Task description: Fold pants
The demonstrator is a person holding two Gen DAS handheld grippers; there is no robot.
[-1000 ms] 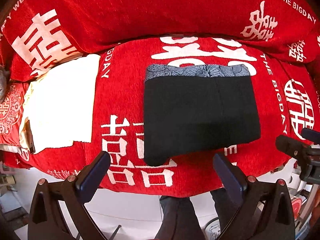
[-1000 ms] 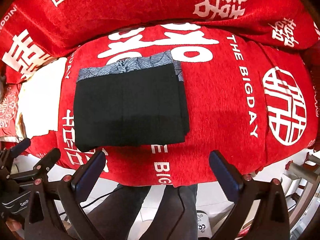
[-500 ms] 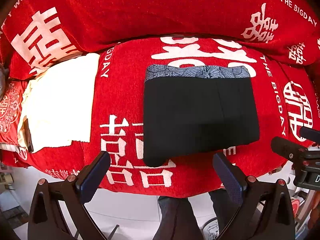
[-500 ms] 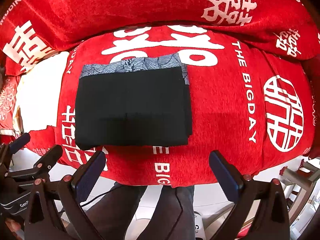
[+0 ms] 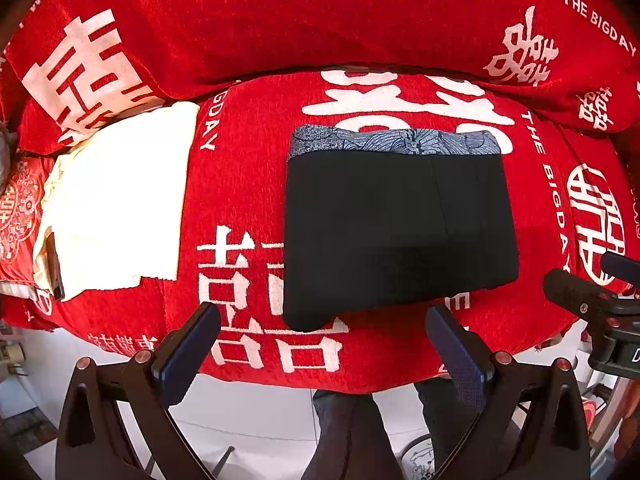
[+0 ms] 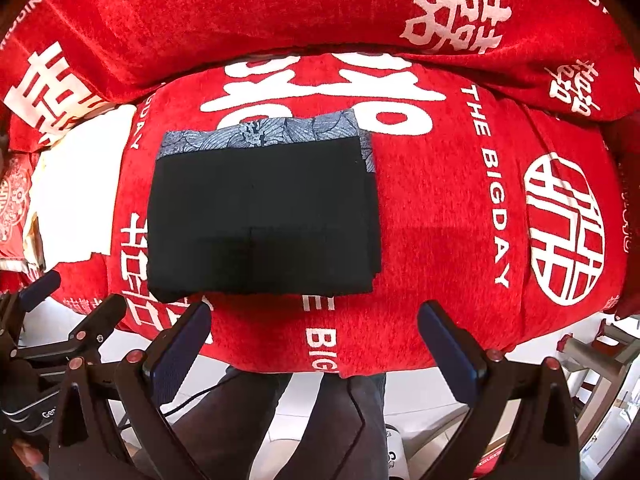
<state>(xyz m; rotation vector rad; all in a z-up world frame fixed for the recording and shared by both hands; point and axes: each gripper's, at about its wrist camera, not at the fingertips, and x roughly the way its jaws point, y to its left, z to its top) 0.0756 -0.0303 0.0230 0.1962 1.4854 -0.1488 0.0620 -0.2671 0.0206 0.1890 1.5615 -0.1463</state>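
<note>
pants [image 5: 396,228]: folded black rectangle, patterned waistband at far edge, flat on red cushion [image 5: 240,208]
handling: likely soft, light, limp; layers may slip, so grip near corners
left gripper [image 5: 320,344]: wide, empty
right gripper [image 6: 312,336]: wide, empty

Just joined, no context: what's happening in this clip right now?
A person holds two handheld grippers over a red cushion for a pants-folding task. The black pants lie folded into a compact rectangle, patterned blue-grey waistband at the far edge. The left gripper and right gripper are both open and empty, short of the pants. A white cloth lies to the left.
</note>
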